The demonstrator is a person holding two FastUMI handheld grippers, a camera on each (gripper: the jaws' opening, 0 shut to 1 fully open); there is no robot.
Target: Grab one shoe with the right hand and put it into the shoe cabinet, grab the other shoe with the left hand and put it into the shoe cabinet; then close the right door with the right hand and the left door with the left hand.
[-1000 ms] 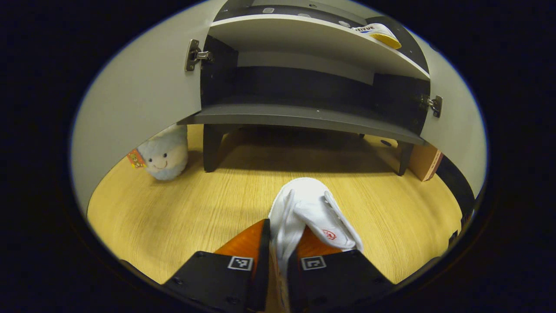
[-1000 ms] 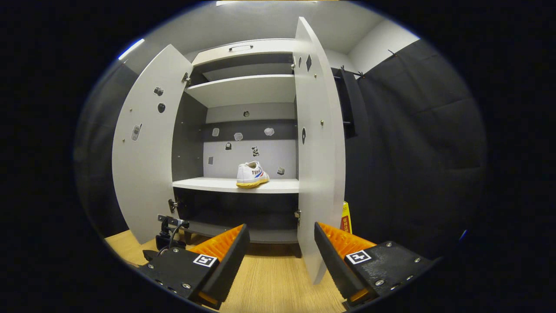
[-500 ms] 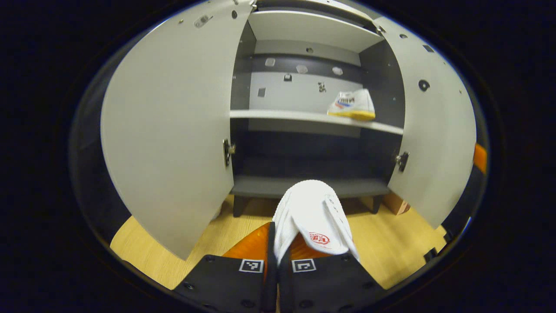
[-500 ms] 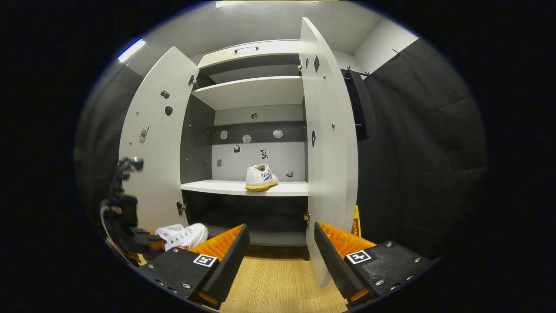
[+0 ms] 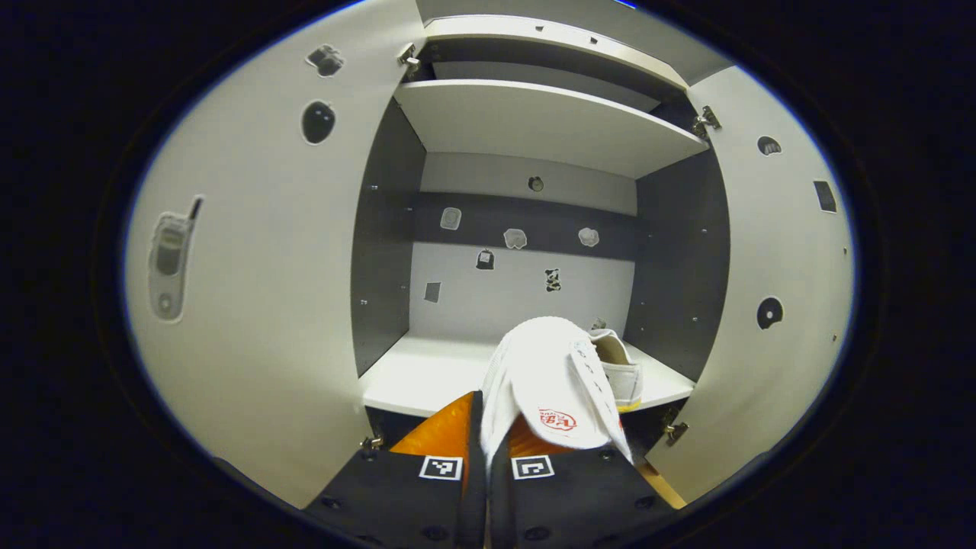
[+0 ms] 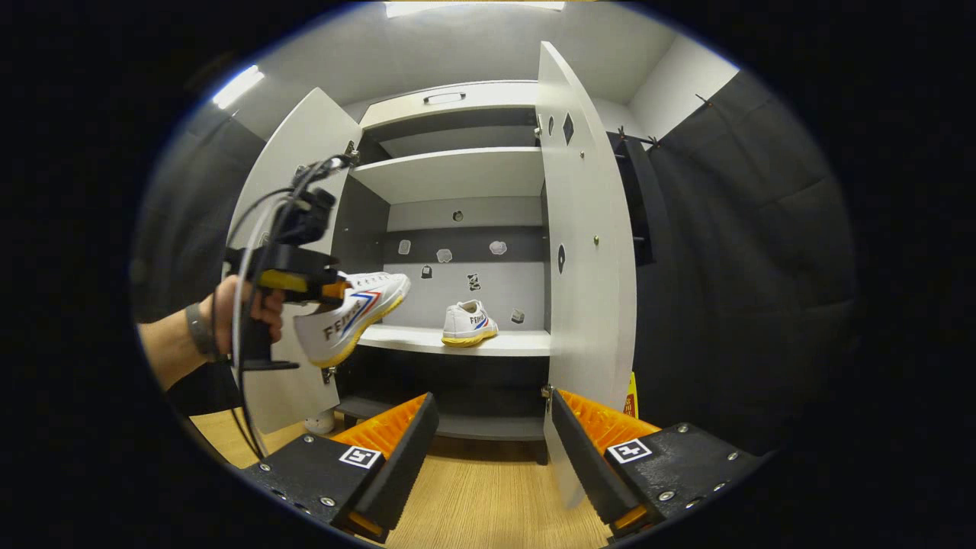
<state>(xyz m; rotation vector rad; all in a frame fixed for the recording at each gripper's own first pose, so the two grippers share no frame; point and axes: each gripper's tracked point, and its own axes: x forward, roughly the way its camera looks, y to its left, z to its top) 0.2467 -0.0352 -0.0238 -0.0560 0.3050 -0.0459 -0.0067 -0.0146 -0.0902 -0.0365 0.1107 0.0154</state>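
Observation:
My left gripper (image 5: 488,408) is shut on the heel of a white shoe (image 5: 550,377), held up in front of the cabinet's middle shelf (image 5: 427,372). In the right gripper view that left gripper (image 6: 334,288), in a person's hand (image 6: 245,311), carries the same shoe (image 6: 352,314) toe-first level with the shelf (image 6: 526,343). A second white shoe (image 6: 469,323) with a yellow sole stands on that shelf; its heel (image 5: 621,371) peeks out to the right of the held shoe. My right gripper (image 6: 492,415) hangs open and holds nothing, low before the cabinet. Both doors, left (image 5: 252,290) and right (image 6: 587,267), stand wide open.
An upper shelf (image 6: 457,171) and a dark bottom shelf (image 6: 457,427) are also in the cabinet. A small plush toy (image 6: 320,422) sits on the wooden floor (image 6: 473,503) under the left door. A yellow box (image 6: 631,393) stands behind the right door, against the black cloth wall.
The left gripper has risen from near the floor to middle-shelf height with the shoe still gripped, and moved closer to the cabinet. The right gripper has barely shifted and stays open.

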